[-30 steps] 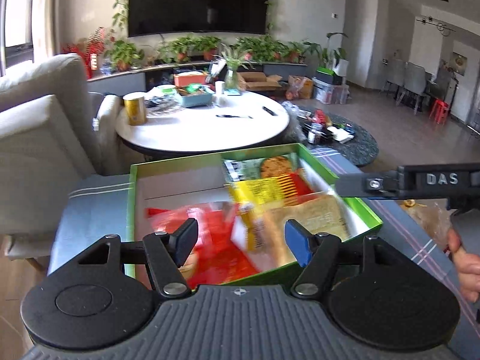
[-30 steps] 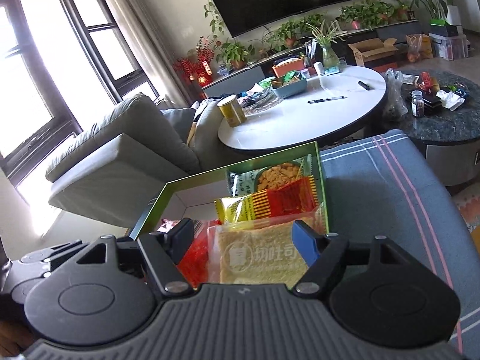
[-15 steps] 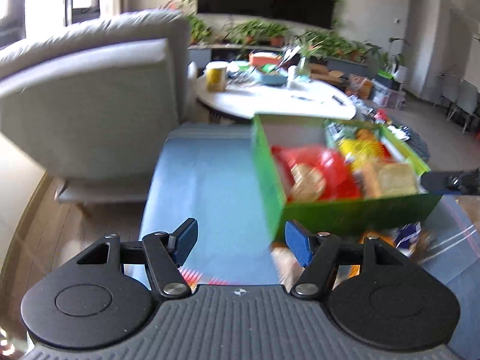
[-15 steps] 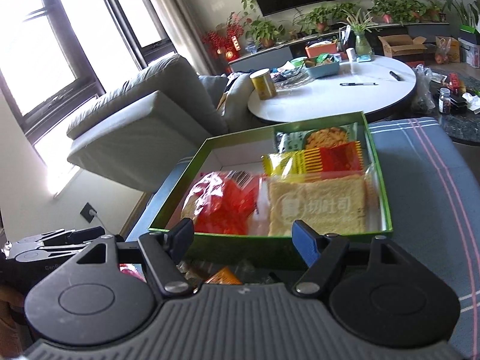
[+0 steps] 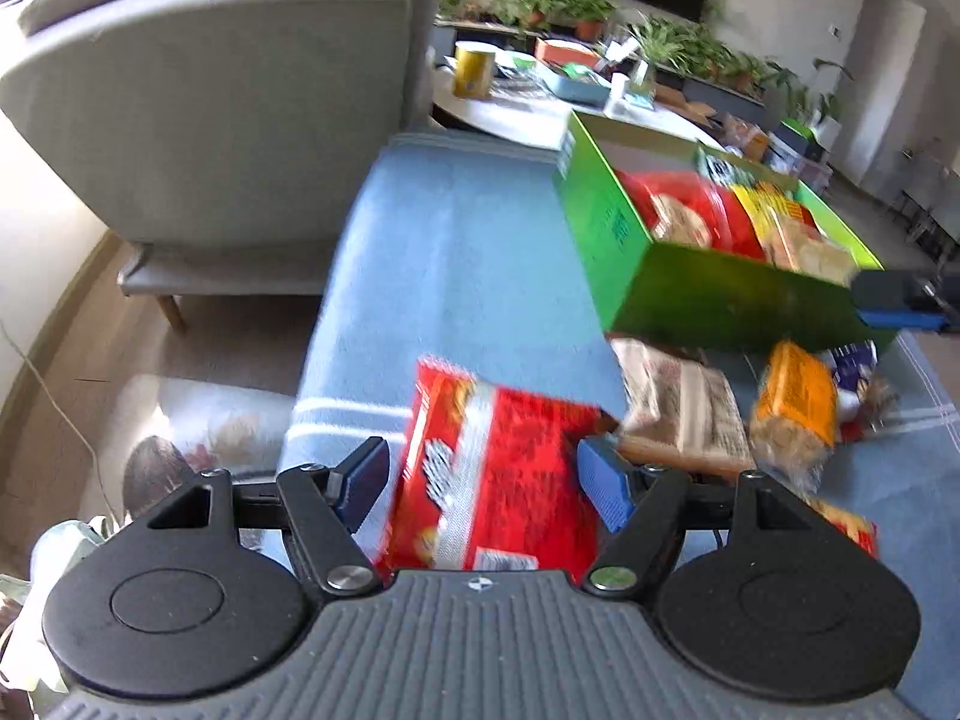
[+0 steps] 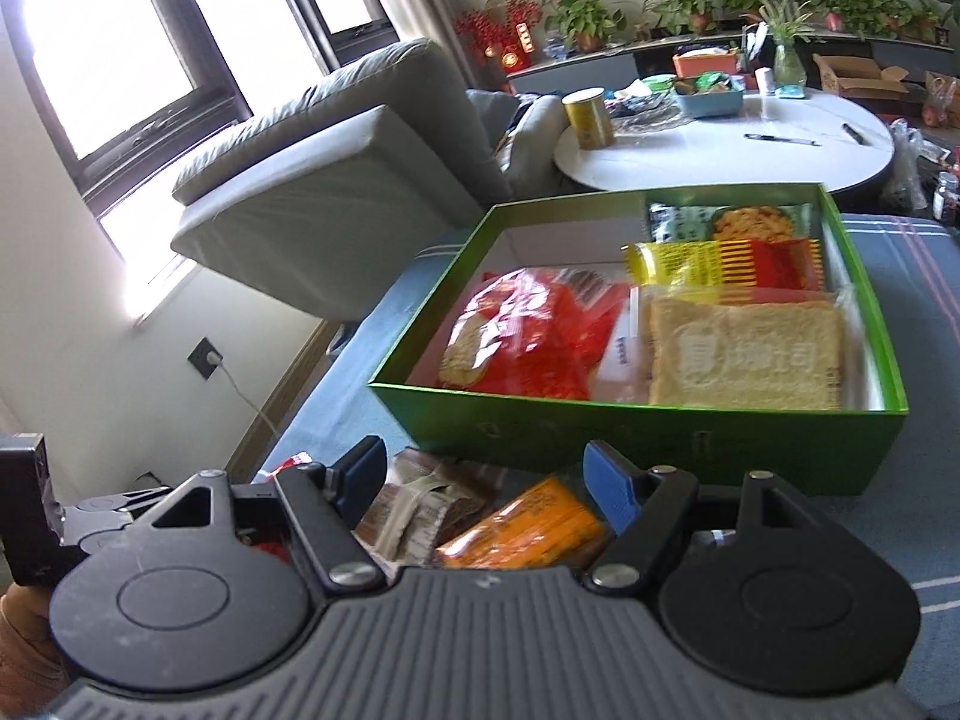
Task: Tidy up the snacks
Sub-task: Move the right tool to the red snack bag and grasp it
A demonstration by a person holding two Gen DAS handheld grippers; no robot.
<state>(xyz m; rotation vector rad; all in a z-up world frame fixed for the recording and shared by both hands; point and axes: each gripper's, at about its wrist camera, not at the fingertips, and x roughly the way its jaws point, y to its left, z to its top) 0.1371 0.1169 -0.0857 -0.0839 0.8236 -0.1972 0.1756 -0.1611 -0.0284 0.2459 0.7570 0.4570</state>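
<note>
Open hand-held gripper over orange pkt, probably not touching.

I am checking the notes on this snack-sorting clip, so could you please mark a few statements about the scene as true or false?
1. The green box already holds several snack packets. True.
2. The left gripper is clamped on the red packet. False: the fingers stand apart either side, having just opened wider.
3. An orange packet lies outside the box. True.
4. The box sits on bare wood. False: it sits on a blue cloth.
5. The right gripper holds bread. False: it holds nothing.
</note>
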